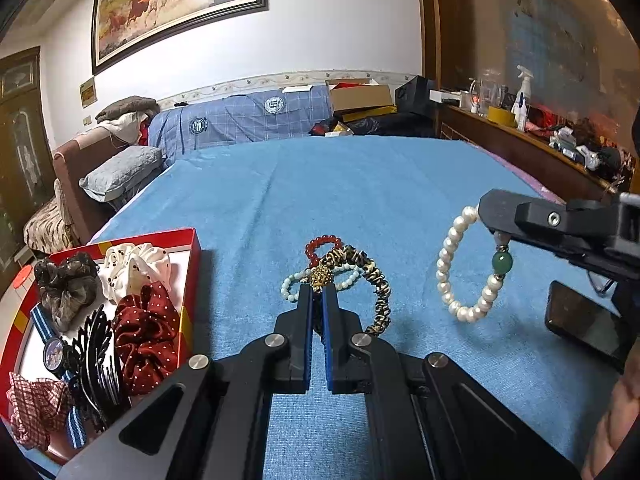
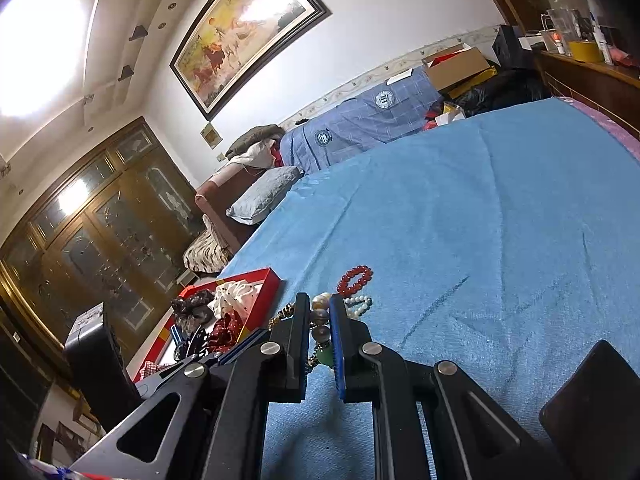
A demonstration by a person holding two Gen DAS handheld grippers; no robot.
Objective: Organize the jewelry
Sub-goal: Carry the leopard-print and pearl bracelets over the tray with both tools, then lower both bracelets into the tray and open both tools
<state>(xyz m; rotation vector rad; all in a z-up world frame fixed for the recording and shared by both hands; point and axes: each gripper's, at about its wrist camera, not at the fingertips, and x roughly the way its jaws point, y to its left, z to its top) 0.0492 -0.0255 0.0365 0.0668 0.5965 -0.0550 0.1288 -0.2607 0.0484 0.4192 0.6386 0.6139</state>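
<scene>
My left gripper [image 1: 318,291] is shut on a leopard-print band [image 1: 380,292], which loops out to the right on the blue cloth [image 1: 360,184]. A gold charm [image 1: 320,276] sits at its fingertips. A red bead bracelet [image 1: 324,246] and a pale bead bracelet [image 1: 290,285] lie tangled just beyond. To the right, my right gripper [image 1: 491,218] is shut on a pearl bracelet [image 1: 446,264] with a green bead [image 1: 502,263], which hangs above the cloth. In the right wrist view its beads [image 2: 320,316] sit between the right gripper [image 2: 319,301] jaws.
A red box [image 1: 194,264] at the left holds scrunchies [image 1: 146,328], a blue-strapped watch [image 1: 54,354] and a black hair clip [image 1: 94,344]. A dark phone [image 1: 584,328] lies at the right. Beyond the cloth are a sofa and a cluttered wooden shelf [image 1: 532,148].
</scene>
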